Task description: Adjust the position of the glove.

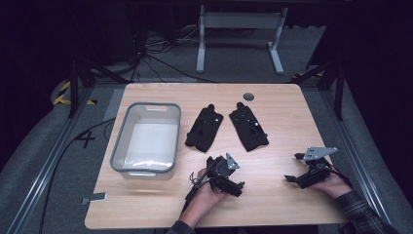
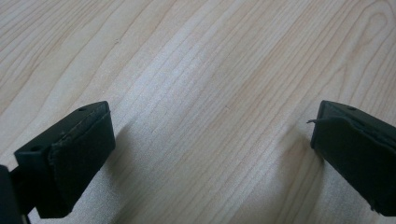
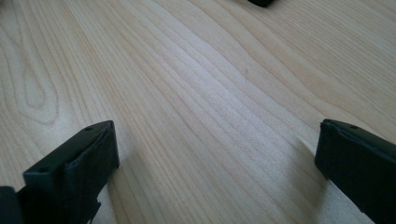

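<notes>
Grey-rimmed clear bin [image 1: 145, 138] at left of wooden counter [image 1: 272, 204], standing upright. Left glove [image 1: 204, 128] just right of bin, lying flat. Right glove [image 1: 248, 126] beside it, narrow gap between, both near counter middle. Left gripper [image 1: 233, 187] below left glove, near front edge, hand [image 1: 207, 195] under it; fingers [image 2: 77, 158] spread wide over bare wood. Right gripper [image 1: 292, 168] well right, below right glove; fingers [image 3: 79, 170] spread wide, nothing between.

wooden table [image 1: 277, 100]: gloves [image 1: 226, 126], bin [image 1: 145, 139]
</notes>
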A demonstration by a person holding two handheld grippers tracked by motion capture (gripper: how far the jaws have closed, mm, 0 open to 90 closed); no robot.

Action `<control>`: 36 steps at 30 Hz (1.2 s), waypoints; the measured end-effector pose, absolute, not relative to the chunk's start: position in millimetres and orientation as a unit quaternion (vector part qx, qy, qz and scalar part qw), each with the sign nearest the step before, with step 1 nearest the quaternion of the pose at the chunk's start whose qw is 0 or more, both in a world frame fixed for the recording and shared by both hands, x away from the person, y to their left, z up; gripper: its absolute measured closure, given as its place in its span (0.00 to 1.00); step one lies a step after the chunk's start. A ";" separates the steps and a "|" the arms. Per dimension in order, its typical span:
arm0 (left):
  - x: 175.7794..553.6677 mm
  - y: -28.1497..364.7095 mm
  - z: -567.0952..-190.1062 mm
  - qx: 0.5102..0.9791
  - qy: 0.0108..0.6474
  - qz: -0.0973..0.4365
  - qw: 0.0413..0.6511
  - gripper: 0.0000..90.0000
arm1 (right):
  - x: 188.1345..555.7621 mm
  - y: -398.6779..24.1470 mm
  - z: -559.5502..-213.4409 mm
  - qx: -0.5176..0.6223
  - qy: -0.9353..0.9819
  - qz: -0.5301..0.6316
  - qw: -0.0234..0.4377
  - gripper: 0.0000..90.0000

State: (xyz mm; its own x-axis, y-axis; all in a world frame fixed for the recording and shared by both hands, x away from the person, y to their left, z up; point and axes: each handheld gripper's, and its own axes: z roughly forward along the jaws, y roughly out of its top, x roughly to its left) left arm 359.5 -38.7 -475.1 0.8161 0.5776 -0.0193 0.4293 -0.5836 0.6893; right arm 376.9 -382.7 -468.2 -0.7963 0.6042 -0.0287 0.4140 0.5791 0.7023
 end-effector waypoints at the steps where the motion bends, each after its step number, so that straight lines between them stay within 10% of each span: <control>1: 359.5 -38.7 -475.1 0.884 0.285 0.104 0.356 0.00 | 377.0 -382.7 -468.2 0.290 0.879 0.356 0.134 0.00; 22: 358.5 -37.3 -475.2 0.885 0.281 0.101 0.357 0.00 | 399.4 -360.2 -439.5 0.264 0.875 0.389 0.115 0.83; 36: 357.9 -36.5 -475.1 0.888 0.273 0.100 0.357 0.00 | 431.8 -332.7 -428.4 0.256 0.874 0.399 0.111 1.00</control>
State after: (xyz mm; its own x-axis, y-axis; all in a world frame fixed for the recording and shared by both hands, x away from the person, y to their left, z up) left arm 357.9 -36.5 -475.1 0.8308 0.5563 -0.0173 0.4131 -0.5955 0.6890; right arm 431.8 -332.7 -428.4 -0.8443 0.5358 0.0105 0.3589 0.5508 0.7536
